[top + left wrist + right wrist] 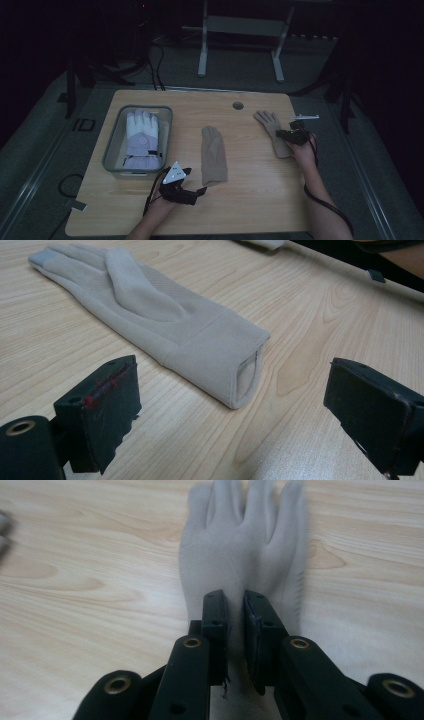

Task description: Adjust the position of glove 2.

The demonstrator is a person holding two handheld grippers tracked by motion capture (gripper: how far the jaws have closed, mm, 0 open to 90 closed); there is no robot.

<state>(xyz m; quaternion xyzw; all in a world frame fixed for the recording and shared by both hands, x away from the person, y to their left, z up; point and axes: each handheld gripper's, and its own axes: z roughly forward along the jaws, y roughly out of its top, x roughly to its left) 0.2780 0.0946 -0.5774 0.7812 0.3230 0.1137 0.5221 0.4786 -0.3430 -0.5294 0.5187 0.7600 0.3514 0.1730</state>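
Note:
Two beige knit gloves lie flat on the wooden table (250,200). One beige glove (214,155) (165,315) rests mid-table with its open cuff toward my left gripper (196,181) (240,410). That gripper is open, its jaws spread wide just short of the cuff, touching nothing. The second beige glove (272,131) (240,545) lies at the right with its fingers pointing away. My right gripper (289,135) (236,605) is at its cuff end, jaws nearly together with a fold of the glove's fabric pinched between them.
A grey plastic bin (112,145) stands at the table's left and holds a white and lavender padded glove (141,137). A round cable hole (238,105) sits near the far edge. Dark floor and desk legs lie beyond the table.

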